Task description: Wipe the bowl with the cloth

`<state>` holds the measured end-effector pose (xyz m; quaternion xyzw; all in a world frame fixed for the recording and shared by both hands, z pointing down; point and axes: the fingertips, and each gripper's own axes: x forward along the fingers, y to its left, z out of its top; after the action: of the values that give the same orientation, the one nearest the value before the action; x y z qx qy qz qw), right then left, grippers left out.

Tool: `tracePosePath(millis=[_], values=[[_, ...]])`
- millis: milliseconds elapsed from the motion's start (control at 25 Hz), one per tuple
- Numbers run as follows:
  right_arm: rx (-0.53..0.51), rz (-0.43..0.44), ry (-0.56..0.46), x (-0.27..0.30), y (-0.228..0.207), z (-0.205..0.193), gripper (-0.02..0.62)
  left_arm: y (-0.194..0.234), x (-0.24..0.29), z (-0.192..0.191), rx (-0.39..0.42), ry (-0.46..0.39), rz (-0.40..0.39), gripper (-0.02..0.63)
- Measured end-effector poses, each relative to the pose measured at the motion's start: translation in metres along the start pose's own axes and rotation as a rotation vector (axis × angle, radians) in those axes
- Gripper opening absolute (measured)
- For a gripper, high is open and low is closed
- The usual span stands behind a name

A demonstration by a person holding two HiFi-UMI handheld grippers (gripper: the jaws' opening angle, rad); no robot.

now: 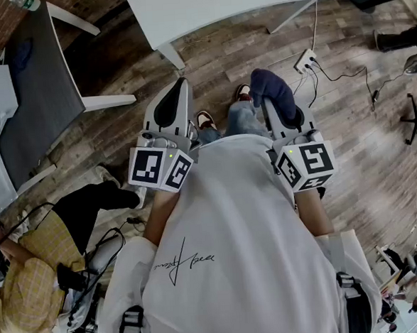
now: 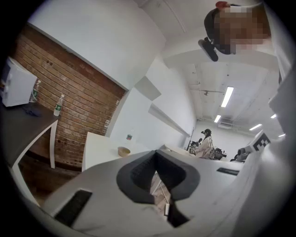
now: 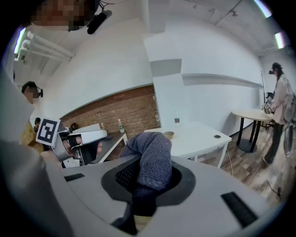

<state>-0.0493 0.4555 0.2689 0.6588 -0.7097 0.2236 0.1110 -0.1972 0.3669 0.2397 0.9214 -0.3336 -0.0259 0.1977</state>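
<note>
Well short of the white table (image 1: 218,5) | bowl (image 2: 123,151) on table | right gripper (image 3: 147,183) clamps cloth (image 3: 150,152) | left gripper (image 2: 157,178) closed, empty | risk: bunched cloth could slip free before reaching table.

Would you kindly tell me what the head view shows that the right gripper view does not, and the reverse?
Only the head view: the person's shoes and a power strip on the floor. Only the right gripper view: the bowl on the white table, and a standing person. Both: the cloth clamped in the right gripper, and the left gripper.
</note>
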Motion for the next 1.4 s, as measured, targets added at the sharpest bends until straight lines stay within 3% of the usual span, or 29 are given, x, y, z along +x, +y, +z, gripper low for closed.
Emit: tracePosePath(millis=[320,640,1080,1400], values=[[-0.007,0.03,-0.012,0.002,0.015,-0.001,0.07,0.001,0.0,0.001,0.018,0.011,0.002,-0.004],[0.025,0.109,-0.011,0.023,0.012,0.005,0.071,0.008,0.022,-0.015,0.029,0.11,-0.007,-0.005],[0.057,0.136,0.04,0.076,-0.039,0.023,0.071,0.027,0.083,-0.014,0.044,0.165,0.086,-0.003],[0.022,0.195,0.053,0.122,-0.084,0.054,0.071,0.029,0.15,-0.004,0.105,0.182,0.128,-0.003]])
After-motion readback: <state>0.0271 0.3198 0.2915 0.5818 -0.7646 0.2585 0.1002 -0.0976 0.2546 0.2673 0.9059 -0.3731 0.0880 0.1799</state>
